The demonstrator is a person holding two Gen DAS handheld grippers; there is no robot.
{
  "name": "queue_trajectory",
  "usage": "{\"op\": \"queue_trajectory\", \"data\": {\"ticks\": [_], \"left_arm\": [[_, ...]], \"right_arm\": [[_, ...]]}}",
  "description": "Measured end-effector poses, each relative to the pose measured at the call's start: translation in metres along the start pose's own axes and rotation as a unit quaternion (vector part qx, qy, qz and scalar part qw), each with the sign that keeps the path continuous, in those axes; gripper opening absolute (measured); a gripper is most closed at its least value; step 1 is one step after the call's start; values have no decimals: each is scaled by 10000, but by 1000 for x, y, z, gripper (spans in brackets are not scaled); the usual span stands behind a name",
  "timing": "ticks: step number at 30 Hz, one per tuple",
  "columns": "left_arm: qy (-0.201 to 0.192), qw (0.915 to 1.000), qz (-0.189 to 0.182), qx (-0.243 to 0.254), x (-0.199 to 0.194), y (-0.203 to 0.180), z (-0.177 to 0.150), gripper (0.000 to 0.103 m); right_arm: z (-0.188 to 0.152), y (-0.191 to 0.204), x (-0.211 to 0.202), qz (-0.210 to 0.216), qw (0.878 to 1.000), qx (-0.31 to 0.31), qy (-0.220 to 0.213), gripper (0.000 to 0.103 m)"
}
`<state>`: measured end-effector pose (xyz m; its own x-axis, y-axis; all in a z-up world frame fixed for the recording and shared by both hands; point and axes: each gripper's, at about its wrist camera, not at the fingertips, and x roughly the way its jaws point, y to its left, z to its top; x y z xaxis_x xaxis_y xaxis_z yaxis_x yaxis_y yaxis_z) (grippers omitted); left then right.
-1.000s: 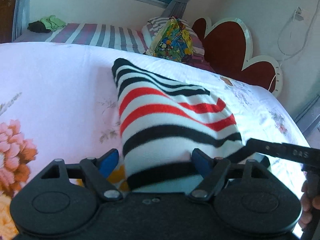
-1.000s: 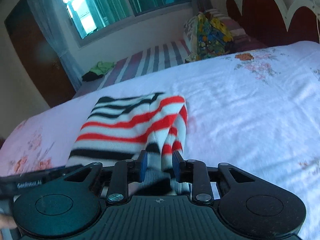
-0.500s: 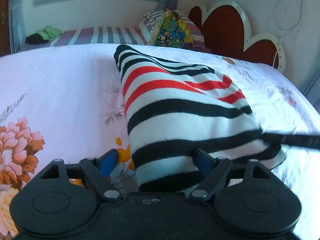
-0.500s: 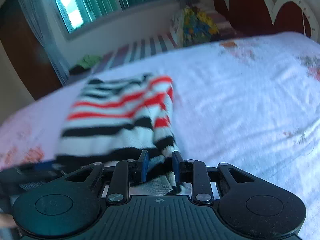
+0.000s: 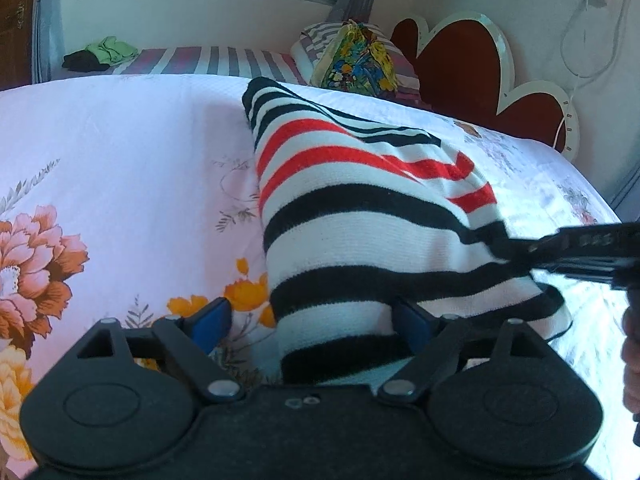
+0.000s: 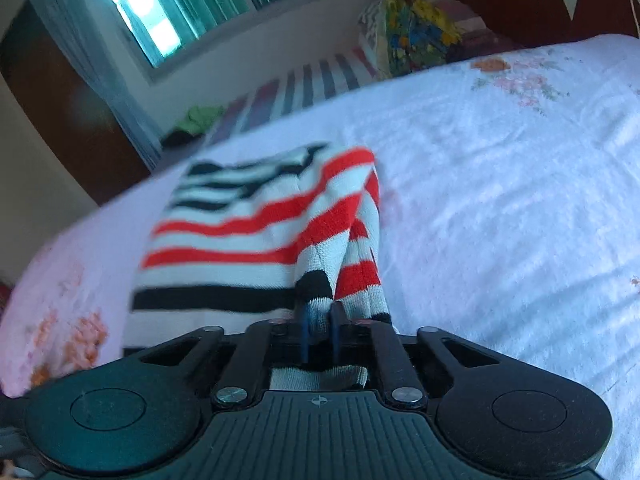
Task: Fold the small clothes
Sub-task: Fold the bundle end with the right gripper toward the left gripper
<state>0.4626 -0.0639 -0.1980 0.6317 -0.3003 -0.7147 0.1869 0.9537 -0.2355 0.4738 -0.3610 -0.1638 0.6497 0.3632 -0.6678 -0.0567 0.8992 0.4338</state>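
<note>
We see the striped garment (image 5: 360, 216), a small knit piece banded in black, white and red, lying folded on the bedspread (image 5: 120, 152) and reaching away from both tools. Its near hem runs in between the jaws of the left gripper (image 5: 312, 320), whose blue pads (image 5: 210, 318) stand wide apart; the cloth lies against the right-hand pad but the other pad sits clear of it over bare sheet, so nothing is clamped there. Those jaws have just been opening, with the garment's edge loose between them.

From the right gripper (image 6: 320, 326) the same garment spreads ahead and to the left, and one bunched corner of it is pinched tight between the narrow blue pads, a strip of knit showing behind them. These jaws have just been closing onto that fold. In the left wrist view this tool comes in from the right as a dark bar meeting the garment's right edge, with part of a hand (image 5: 632, 360) at the frame's side.

Beyond the garment, the pale floral bedspread runs to a red scalloped headboard (image 5: 472, 72). Farther off we see a colourful patterned bag (image 5: 360, 60) on a striped mattress (image 5: 224, 60), a green cloth (image 5: 112, 50) and a window (image 6: 192, 4).
</note>
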Motion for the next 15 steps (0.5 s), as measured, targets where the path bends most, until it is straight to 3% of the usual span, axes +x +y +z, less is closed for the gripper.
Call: {"op": "queue_trajectory", "data": {"ticks": [3, 8, 10, 15], "left_arm": [[18, 10000, -3, 13, 0, -2, 0, 88], [152, 9999, -35, -59, 1, -3, 9, 85], [171, 9997, -105, -128, -4, -3, 12, 76], [-143, 9992, -247, -274, -27, -10, 33, 75]], "right_arm": [[-7, 8, 3, -460, 9959, -773, -92, 5], [-4, 6, 7, -574, 9948, -834, -120, 5], [-1, 8, 0, -487, 9951, -839, -166, 6], [21, 22, -12, -386, 9928, -986, -566, 6]]}}
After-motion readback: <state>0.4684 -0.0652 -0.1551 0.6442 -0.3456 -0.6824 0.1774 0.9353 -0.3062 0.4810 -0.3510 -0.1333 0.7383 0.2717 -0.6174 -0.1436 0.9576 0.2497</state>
